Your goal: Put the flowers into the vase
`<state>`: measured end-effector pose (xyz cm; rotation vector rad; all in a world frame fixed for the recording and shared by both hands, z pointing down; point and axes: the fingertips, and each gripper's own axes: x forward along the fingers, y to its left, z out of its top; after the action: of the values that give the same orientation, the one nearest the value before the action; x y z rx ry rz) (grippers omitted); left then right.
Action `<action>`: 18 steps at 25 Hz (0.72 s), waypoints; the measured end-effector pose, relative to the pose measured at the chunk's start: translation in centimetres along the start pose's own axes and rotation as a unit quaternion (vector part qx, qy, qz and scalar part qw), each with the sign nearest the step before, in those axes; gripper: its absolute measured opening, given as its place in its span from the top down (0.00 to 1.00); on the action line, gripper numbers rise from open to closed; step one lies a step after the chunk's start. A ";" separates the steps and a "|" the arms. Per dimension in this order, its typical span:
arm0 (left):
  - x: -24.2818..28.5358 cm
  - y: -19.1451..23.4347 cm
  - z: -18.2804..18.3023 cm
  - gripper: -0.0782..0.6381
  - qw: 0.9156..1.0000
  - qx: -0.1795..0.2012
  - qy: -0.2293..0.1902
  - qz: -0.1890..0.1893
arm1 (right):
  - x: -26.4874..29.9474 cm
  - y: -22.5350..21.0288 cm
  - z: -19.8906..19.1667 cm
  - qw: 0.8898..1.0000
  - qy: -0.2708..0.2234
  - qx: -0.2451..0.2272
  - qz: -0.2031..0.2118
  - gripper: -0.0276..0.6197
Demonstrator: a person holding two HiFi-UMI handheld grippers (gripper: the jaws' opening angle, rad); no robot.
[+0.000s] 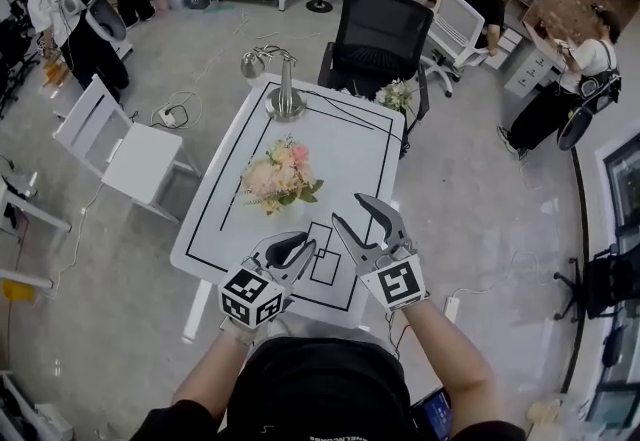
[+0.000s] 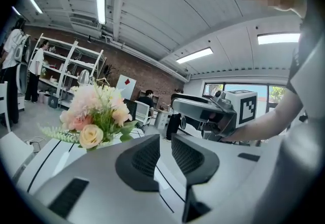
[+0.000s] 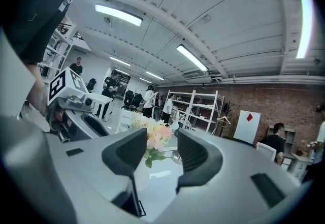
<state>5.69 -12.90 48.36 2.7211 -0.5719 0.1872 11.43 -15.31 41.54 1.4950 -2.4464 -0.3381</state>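
Both hands hold their tools side by side over the near edge of the table (image 1: 340,144), pointing roughly level. The left gripper (image 1: 295,247) has its jaws a narrow slit apart, the right gripper (image 1: 347,207) has them wider, and both are empty. The flowers (image 1: 279,175) stand mid-table, well beyond both; from above the blooms hide their base, and only the right gripper view shows a white vase (image 3: 141,174) under them, partly behind a jaw.

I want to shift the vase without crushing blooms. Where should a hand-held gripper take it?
Probably the vase by its white body, below the bouquet, coming level from the near side: it stands upright and blooms spread over its mouth.
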 end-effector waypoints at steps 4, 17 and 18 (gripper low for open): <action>0.7 -1.9 2.1 0.79 0.999 0.013 -0.017 -0.025 | -3.0 -1.7 1.7 0.998 -0.022 0.053 -0.035 0.82; 2.3 -7.8 6.6 0.79 0.993 0.040 -0.049 -0.101 | -12.0 -5.7 2.9 0.984 -0.010 0.146 -0.104 0.90; 2.3 -8.2 6.7 0.80 0.992 0.041 -0.050 -0.106 | -12.5 -5.7 2.8 0.983 -0.008 0.149 -0.108 0.90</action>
<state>11.53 -9.19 40.06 2.8588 -0.3050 0.0213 20.78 -6.49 35.85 1.8919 -2.4352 -0.0217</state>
